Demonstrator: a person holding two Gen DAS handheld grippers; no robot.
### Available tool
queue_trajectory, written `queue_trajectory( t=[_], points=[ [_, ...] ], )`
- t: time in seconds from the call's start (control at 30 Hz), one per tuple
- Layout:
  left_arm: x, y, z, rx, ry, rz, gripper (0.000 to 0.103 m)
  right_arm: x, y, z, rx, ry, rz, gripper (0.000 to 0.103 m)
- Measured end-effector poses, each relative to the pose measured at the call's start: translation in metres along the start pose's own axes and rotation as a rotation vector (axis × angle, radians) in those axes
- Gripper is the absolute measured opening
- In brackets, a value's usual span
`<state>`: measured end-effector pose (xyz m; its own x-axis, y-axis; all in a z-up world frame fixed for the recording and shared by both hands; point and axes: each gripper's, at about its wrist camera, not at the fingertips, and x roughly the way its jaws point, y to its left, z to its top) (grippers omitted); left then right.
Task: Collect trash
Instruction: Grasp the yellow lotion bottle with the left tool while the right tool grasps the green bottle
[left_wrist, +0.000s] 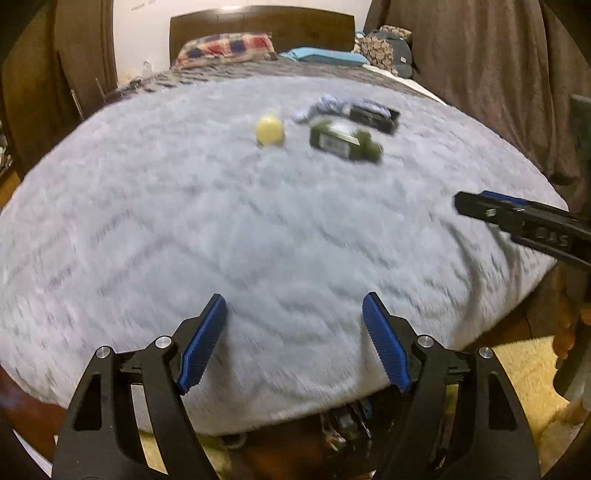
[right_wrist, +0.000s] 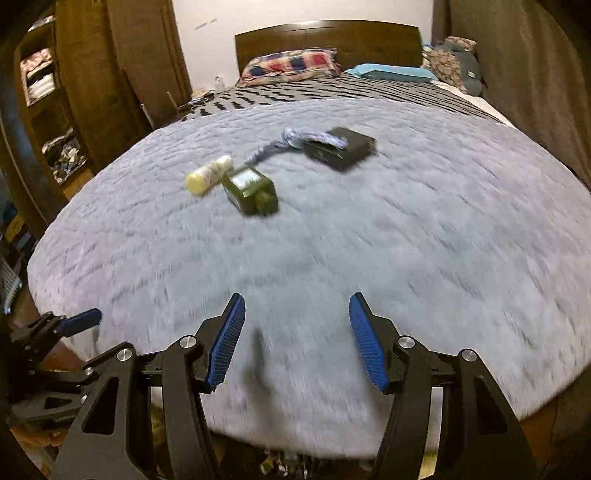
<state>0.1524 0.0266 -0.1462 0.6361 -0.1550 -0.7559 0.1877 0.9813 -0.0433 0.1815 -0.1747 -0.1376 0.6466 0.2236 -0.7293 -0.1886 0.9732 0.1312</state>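
The left gripper (left_wrist: 295, 343) hangs over the near edge of a grey blanket (left_wrist: 184, 229), its blue pads (left_wrist: 203, 343) spread wide with only blanket between them. The right gripper (right_wrist: 297, 341) hangs just to its right at about the same depth, jaws moderately apart and likewise empty; each shows at the side of the other's view.

The trash lies well beyond both, in a loose cluster on the far half of the blanket. Leftmost is a pale yellow tube (right_wrist: 208, 175), its end toward the near left. Just right of it, touching or nearly so, lies a dark green bottle (right_wrist: 251, 190) on its side. Farther and to the right sits a black box (right_wrist: 341, 147), with a blue-and-white wrapper (right_wrist: 295, 138) crumpled against its left side. Both views are smeared, so fine detail is unclear. A dark heap shows under the near edge of the bed; whether it is a bin I cannot tell.

The step in hand looks like reaching out for a first piece. To do it well, give the left gripper the tube and the right one the bottle or box, so they do not cross. Approach each across its narrow width, and press lightly: the soft blanket will give and the tube may roll.
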Motion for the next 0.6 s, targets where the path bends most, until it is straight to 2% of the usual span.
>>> queue_trajectory(
  t=[0.27, 0.6],
  points=[
    [0.011, 0.021, 0.039, -0.01, -0.031, 0.057, 0.073, 0.053, 0.027, 0.049, -0.07, 0.032, 0.033, 0.06],
    [0.043, 0.039, 0.067, -0.003, -0.008, 0.083, 0.074, 0.11, 0.044, 0.084, -0.124, 0.09, 0.005, 0.062]
  ],
)
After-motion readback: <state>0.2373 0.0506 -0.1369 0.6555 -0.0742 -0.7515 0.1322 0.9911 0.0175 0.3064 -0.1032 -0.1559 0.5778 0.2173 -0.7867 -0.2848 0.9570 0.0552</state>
